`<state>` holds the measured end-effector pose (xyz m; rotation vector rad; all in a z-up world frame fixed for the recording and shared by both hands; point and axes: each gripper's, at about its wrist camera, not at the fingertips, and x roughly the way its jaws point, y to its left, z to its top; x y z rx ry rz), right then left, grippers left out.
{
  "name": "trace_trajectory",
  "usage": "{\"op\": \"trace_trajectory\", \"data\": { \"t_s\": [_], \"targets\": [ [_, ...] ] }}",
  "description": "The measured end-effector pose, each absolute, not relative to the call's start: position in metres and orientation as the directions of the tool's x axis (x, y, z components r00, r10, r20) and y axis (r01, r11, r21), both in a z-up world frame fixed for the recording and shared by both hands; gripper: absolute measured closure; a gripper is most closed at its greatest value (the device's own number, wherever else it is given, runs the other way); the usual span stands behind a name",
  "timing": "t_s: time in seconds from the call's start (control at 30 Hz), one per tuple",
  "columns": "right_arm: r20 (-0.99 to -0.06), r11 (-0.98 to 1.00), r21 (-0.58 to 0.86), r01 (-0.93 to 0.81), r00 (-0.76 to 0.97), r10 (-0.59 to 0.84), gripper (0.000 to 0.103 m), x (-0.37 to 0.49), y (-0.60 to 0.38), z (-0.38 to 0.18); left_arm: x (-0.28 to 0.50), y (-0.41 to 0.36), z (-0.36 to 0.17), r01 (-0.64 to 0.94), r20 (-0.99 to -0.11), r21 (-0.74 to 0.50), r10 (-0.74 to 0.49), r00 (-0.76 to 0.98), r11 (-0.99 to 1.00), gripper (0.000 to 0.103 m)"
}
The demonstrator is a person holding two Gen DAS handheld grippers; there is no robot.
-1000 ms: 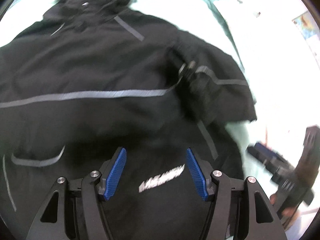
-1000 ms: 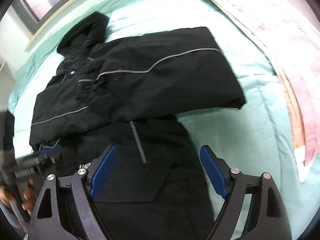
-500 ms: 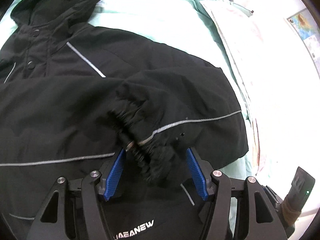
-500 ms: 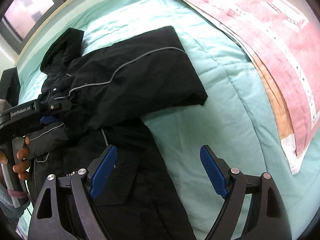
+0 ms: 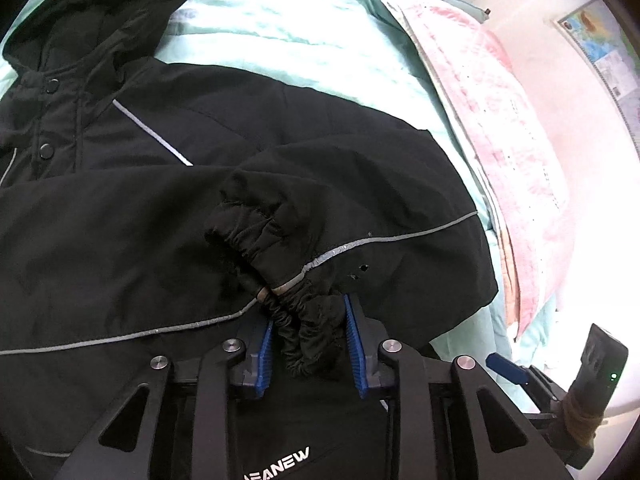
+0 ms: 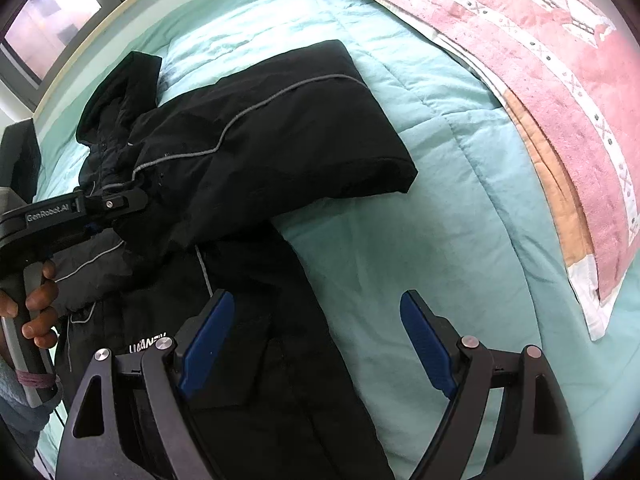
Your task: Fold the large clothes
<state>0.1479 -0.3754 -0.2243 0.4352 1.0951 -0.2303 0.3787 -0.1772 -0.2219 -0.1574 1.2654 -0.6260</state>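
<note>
A black hooded jacket (image 5: 160, 240) with grey reflective piping lies on a turquoise bedcover (image 5: 280, 20), its right sleeve folded across the chest. My left gripper (image 5: 308, 340) points down at that sleeve's elastic cuff (image 5: 296, 320). Its jaws are closing, and the bunched cuff fills the gap between the blue pads. In the right wrist view the left gripper (image 6: 140, 200) sits at the sleeve end on the jacket (image 6: 280, 140), with a person's hand (image 6: 40, 308) on its handle. My right gripper (image 6: 316, 336) hangs open over the jacket's lower right edge, with nothing between its fingers.
The hood (image 6: 120, 92) points toward a window (image 6: 40, 20) at the bed's far side. A pink patterned blanket (image 6: 560, 60) lies along the right of the bed. Bare bedcover (image 6: 440, 220) separates jacket and blanket. A map poster (image 5: 600, 36) hangs on the wall.
The left gripper travelled across the jacket to the folded sleeve's cuff, then its jaws narrowed around it. The right gripper shifted a little and stayed wide.
</note>
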Motion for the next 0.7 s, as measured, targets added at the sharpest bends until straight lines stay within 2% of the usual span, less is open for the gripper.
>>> {"op": "trace_trajectory", "data": {
  "t_s": [0.27, 0.7],
  "targets": [
    [-0.899, 0.899, 0.221, 0.377, 0.436, 0.039, 0.017, 0.148, -0.369, -0.228, 0.374, -0.175, -0.219, 0.374, -0.841, -0.427, -0.514, 0.169, 0.823, 0.079],
    [-0.902, 0.905, 0.214, 0.369, 0.431, 0.037, 0.017, 0.145, -0.365, -0.224, 0.371, -0.164, -0.201, 0.38, -0.822, -0.423, -0.525, 0.219, 0.822, 0.081]
  ]
}}
